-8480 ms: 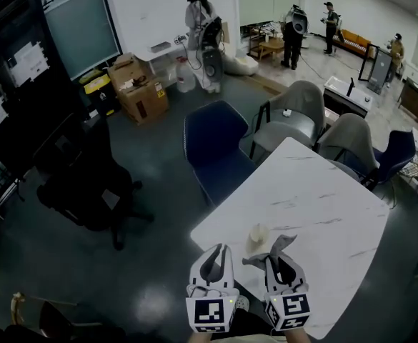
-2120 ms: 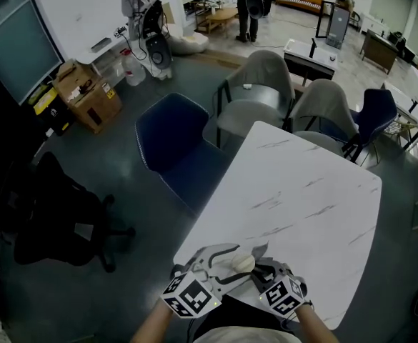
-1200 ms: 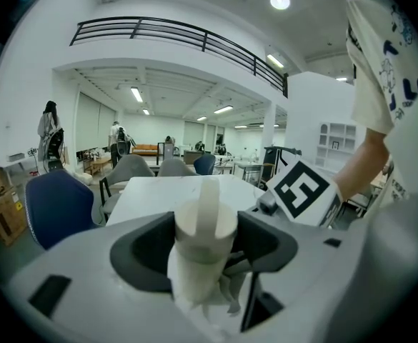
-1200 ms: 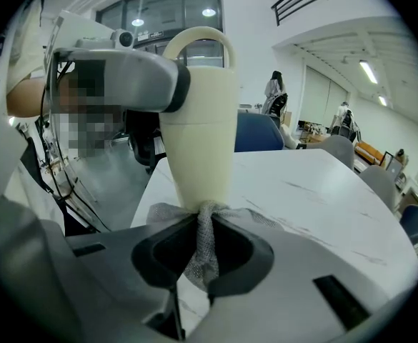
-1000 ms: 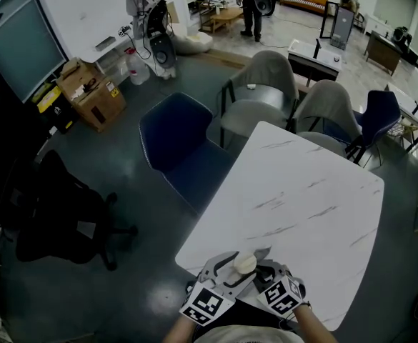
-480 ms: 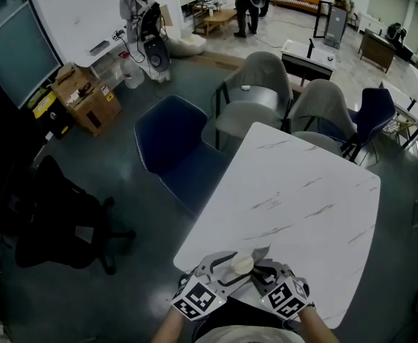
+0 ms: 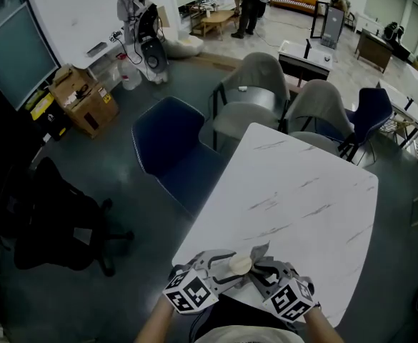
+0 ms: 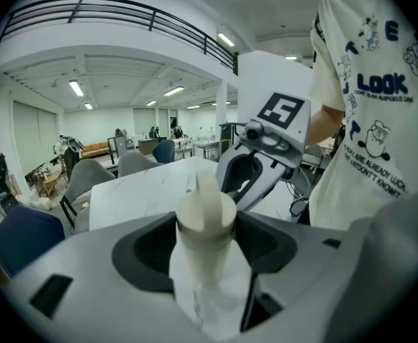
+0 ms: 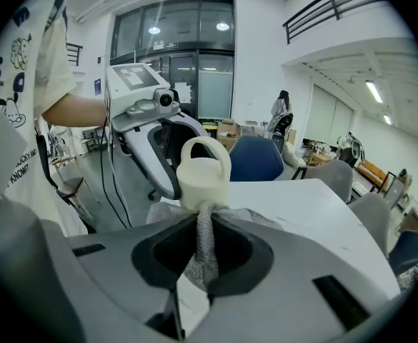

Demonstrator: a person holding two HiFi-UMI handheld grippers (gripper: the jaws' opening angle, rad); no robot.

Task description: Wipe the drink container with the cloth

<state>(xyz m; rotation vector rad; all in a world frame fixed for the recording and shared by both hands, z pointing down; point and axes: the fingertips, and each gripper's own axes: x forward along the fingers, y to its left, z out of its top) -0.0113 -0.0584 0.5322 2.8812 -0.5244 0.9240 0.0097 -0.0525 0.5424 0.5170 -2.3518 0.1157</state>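
Cream container (image 8: 205, 224) — left gripper (image 7: 217, 266) | cloth (image 9: 203, 238) — right gripper (image 7: 264, 271) | blue chair (image 7: 167, 141) beside table (image 7: 301, 206)

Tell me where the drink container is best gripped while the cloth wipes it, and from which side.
Probably the round body below the cap, from the person's left, as the left gripper has it. The drink container is roughly upright and fits between those jaws, leaving the cap free for the cloth held in the right gripper opposite.

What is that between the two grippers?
A cream drink container, clamped in the left gripper, and a grey cloth pinched in the right gripper, touching it; the head view shows this.
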